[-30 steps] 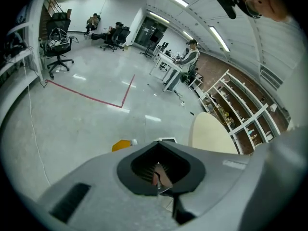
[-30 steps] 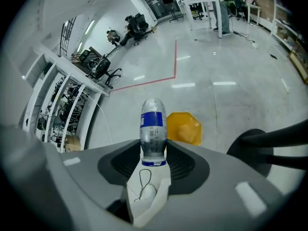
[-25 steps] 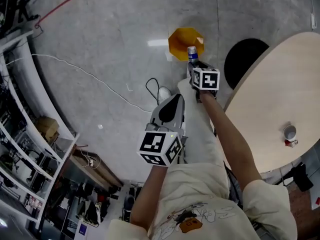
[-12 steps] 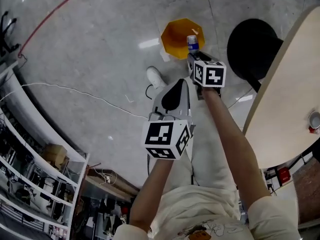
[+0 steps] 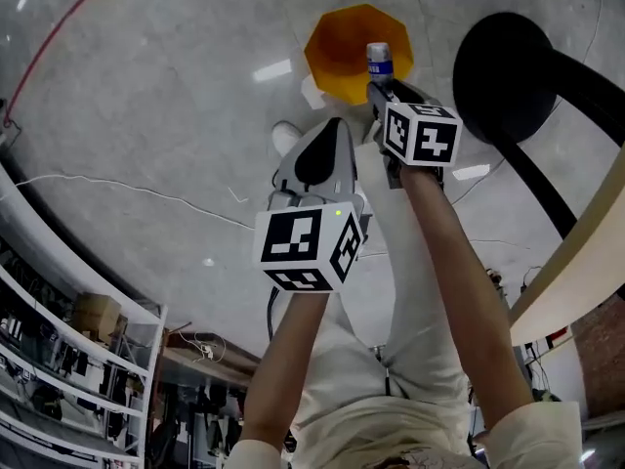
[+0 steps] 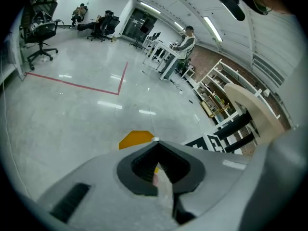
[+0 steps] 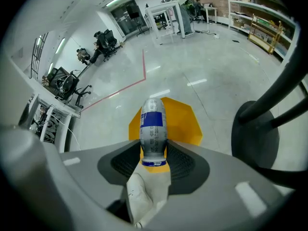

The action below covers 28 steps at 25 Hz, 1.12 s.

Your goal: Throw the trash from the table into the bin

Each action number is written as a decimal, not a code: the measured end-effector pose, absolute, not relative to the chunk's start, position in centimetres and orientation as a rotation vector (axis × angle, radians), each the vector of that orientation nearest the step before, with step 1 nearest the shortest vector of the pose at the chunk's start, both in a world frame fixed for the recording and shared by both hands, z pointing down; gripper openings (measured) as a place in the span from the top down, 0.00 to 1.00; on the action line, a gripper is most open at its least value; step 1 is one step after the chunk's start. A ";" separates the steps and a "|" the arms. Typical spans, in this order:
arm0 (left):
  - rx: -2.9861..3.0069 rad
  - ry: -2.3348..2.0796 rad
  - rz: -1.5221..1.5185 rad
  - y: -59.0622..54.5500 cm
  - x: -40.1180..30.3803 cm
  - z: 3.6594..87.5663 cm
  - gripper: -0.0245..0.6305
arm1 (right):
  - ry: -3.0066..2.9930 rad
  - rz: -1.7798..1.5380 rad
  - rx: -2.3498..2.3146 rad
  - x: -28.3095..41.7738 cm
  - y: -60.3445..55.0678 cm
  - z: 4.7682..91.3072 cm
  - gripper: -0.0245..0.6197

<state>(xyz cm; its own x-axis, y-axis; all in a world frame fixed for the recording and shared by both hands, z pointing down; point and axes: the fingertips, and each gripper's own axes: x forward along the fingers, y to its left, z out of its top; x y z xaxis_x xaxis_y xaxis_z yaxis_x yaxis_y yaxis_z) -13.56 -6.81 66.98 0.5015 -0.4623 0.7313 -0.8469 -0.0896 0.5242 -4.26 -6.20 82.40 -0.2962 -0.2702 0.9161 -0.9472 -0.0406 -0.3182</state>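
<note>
Right tool (image 7: 154,152) was clamped on the neck end of a small blue-labelled bottle (image 7: 153,125), jaws part-way apart around it and no slack showing, the grip just as it had been a second before. What had changed was height and aim: both tools had dropped toward the floor, and the yellow bin (image 7: 186,121) now filled the space straight behind the bottle, where a moment earlier it only clipped the bin's near edge in the head view. That put the trash practically over the mouth, so letting go looked like the next call. Left tool (image 6: 154,144) had sunk alongside, its jaw tips meeting; a pale sliver showed in the slot behind them, though whether that was trash or just the person's trousers beyond, I couldn't tell. Further out, a black pedestal base (image 5: 500,66) sat just right of the bin, and the table (image 5: 586,262) had slipped to the frame's right edge – the person had turned away from it, toward the drop.
</note>
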 end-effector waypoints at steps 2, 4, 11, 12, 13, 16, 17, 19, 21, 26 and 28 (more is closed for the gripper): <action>1.717 -1.118 0.465 -7.4 -13.2 69.4 0.96 | -1.614 1.358 1.312 -4.2 -6.9 83.8 0.69; 1.705 -1.125 0.455 -7.9 -13.2 71.9 0.96 | -1.614 1.356 1.315 -4.5 -7.5 85.5 0.69; 1.695 -1.156 0.448 -8.2 -13.1 77.6 0.96 | -1.633 1.402 1.304 -4.6 -8.3 88.3 0.69; 1.693 -1.157 0.444 -8.2 -13.0 78.4 0.96 | -1.639 1.412 1.305 -4.6 -8.4 88.5 0.69; 1.688 -1.150 0.437 -8.1 -12.9 79.3 0.96 | -1.643 1.427 1.309 -4.7 -8.6 88.7 0.69; 1.705 -1.108 0.443 -7.1 -12.5 81.6 0.96 | -1.652 1.454 1.314 -5.2 -7.8 89.1 0.69; 1.731 -1.109 0.466 -7.0 -12.6 82.2 0.96 | -1.668 1.418 1.309 -5.2 -7.6 89.0 0.69; 1.785 -1.129 0.486 -7.9 -12.7 83.0 0.96 | -1.704 1.324 1.295 -4.9 -7.9 88.9 0.69; 1.797 -1.169 0.476 -8.5 -13.1 83.5 0.96 | -1.717 1.284 1.296 -4.3 -8.0 89.0 0.69; 1.794 -1.186 0.481 -8.9 -13.7 84.6 0.96 | -1.691 1.286 1.322 -4.1 -7.4 90.4 0.69; 1.800 -1.183 0.466 -9.1 -13.5 84.6 0.96 | -1.699 1.249 1.293 -4.5 -7.4 90.8 0.69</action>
<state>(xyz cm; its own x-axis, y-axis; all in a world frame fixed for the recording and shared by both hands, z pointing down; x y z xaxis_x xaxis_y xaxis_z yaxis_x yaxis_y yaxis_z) -13.45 -9.12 84.59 0.4704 -0.5272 0.7077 -0.8682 -0.1329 0.4781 -4.50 -7.39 90.81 -0.2972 -0.3278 0.8968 -0.9538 0.0574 -0.2951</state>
